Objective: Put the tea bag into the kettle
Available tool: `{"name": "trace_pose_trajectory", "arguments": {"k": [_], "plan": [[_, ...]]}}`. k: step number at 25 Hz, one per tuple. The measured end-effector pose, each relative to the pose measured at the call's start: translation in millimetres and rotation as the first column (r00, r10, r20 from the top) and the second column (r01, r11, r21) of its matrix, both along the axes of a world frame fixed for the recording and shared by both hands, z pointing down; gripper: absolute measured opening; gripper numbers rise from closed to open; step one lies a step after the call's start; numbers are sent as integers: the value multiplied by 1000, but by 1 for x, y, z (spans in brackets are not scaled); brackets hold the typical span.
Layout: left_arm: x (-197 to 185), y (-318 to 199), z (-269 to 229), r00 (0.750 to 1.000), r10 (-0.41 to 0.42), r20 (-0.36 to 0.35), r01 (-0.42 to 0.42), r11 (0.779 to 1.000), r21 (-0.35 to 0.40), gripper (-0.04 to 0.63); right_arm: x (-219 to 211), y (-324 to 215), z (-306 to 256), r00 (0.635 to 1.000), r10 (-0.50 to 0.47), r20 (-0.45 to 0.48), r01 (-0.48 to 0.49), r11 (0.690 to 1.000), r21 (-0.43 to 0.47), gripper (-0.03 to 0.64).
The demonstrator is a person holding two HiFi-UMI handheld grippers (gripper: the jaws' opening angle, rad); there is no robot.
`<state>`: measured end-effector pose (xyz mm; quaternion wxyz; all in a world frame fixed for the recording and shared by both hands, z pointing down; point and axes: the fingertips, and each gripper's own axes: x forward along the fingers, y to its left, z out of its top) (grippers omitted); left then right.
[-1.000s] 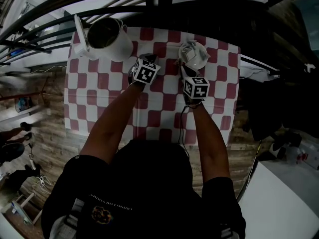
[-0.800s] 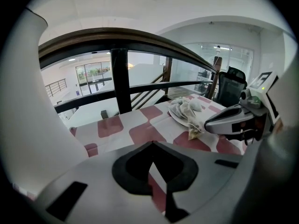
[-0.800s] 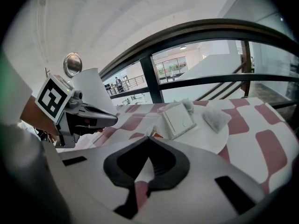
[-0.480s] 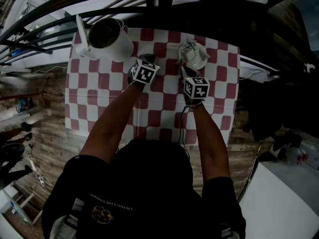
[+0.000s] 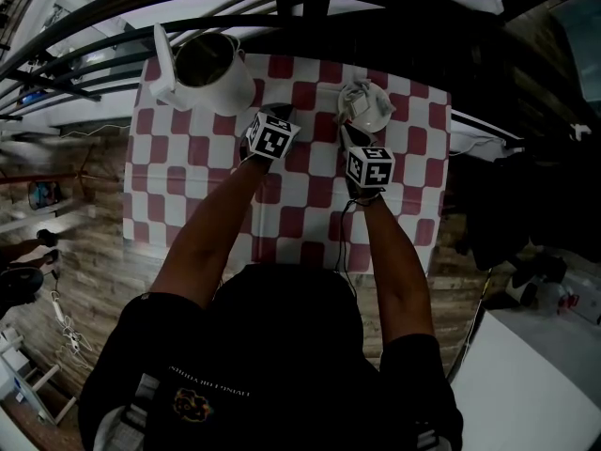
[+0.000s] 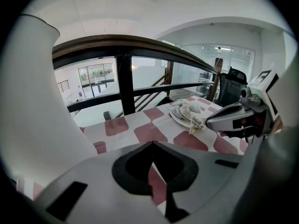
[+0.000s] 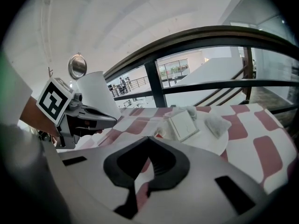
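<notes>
Head view: white paper tea bags (image 5: 357,97) piled on small white plate (image 5: 381,120) on red-checked bench (image 5: 300,200), apart from open white kettle (image 5: 214,71). Right hand-held gripper (image 7: 148,138) clenched, tips at the plate; left hand-held gripper (image 6: 152,143) clenched beside kettle.

The kettle (image 5: 214,73) (mouth open) is standing at the table's (image 5: 310,200) far left corner. The right gripper (image 5: 346,132) is pointing at the plate (image 5: 384,114) of tea bags (image 5: 358,96) by the far edge.

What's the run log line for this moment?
left tool: shut, empty | right tool: shut, empty | tea bags: on plate | kettle: open
</notes>
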<state>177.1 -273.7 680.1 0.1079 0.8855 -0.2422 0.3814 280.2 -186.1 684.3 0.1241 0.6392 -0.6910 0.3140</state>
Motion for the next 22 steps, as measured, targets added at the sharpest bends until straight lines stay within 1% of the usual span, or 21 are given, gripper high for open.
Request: {"name": "trace_pose_trajectory", "arguments": {"k": [11, 17, 22], "plan": [[-26, 6, -11, 999, -37, -11, 38, 999, 14, 0, -22, 3, -11, 999, -37, -14, 38, 999, 16, 14], [-54, 8, -16, 997, -75, -11, 75, 997, 22, 0, -43, 2, -19, 997, -74, -23, 75, 997, 25, 15], [-84, 9, -23, 992, -125, -20, 126, 991, 36, 0, -68, -2, -22, 991, -128, -30, 129, 991, 34, 15]]}}
